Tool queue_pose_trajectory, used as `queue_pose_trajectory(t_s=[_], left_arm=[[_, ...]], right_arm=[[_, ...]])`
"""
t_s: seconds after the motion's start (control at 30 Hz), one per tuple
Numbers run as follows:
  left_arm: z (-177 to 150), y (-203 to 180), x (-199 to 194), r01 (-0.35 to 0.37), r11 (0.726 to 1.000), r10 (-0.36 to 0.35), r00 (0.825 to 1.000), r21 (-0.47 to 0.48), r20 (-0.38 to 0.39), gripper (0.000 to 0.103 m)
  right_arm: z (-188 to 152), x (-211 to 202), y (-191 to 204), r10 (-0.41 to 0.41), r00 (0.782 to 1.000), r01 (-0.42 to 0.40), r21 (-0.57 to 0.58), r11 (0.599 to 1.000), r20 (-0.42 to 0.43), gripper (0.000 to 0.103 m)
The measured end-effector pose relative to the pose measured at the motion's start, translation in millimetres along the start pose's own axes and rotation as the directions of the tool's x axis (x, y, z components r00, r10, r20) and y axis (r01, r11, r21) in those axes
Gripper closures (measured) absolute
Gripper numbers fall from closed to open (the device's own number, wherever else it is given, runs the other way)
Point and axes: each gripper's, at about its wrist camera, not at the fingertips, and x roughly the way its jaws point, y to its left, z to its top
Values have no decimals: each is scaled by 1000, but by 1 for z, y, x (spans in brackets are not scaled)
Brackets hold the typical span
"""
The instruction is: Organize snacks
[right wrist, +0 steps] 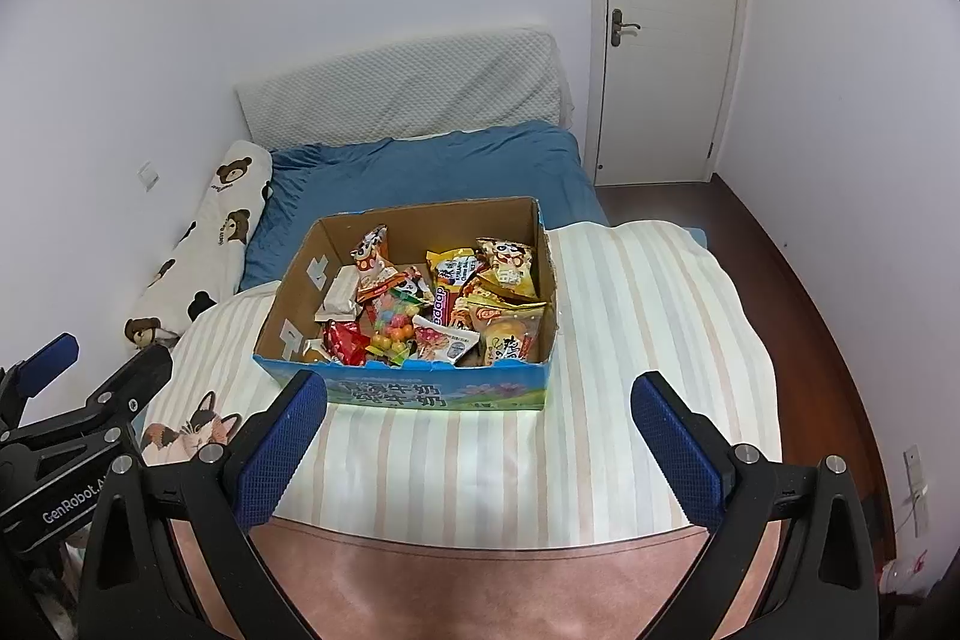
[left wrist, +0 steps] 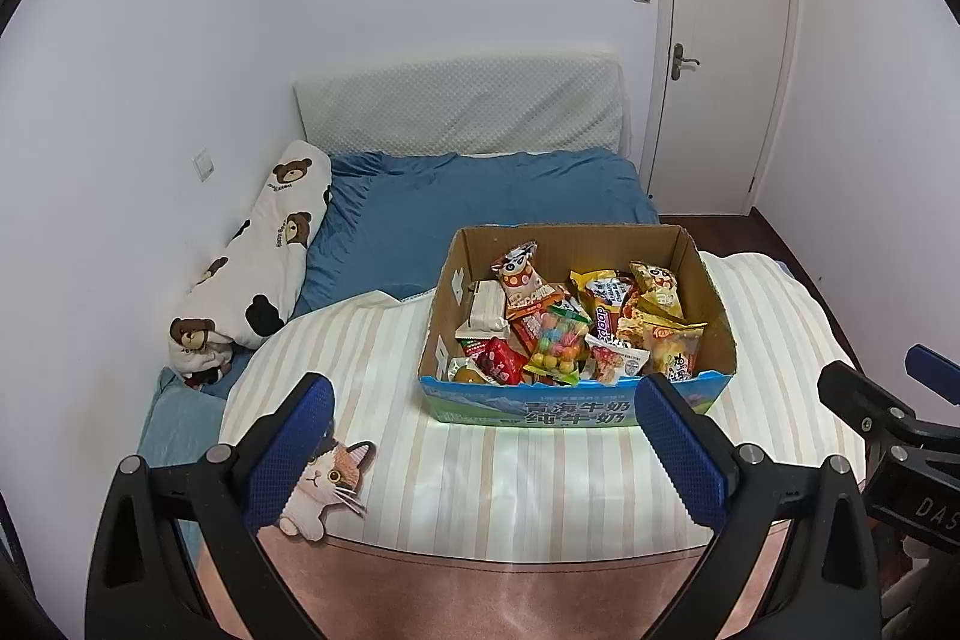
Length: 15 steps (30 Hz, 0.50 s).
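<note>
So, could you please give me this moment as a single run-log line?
left hand-held gripper: open, empty | right hand-held gripper: open, empty | snack box: full, on striped blanket, untouched

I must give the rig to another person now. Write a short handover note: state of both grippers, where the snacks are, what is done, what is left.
Left gripper: open, holds nothing, hovers over the striped blanket in front of the box.
Right gripper: open, holds nothing, also in front of the box.
Snacks: all that can be seen lie mixed inside the open cardboard box on the bed, among them a bag of coloured candy balls and a red packet.
Done: nothing visible; no snack lies outside the box.
Left: all sorting of the snacks.
</note>
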Motion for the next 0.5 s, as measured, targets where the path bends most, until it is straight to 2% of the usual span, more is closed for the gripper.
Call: queue_pose_trajectory(t_s=[0.5], left_arm=[[-2,-1,-5,-10,1000,10,1000,4,25,0]], right_arm=[[1,-1,3,3,1000,-3,-6,1000,0,0]])
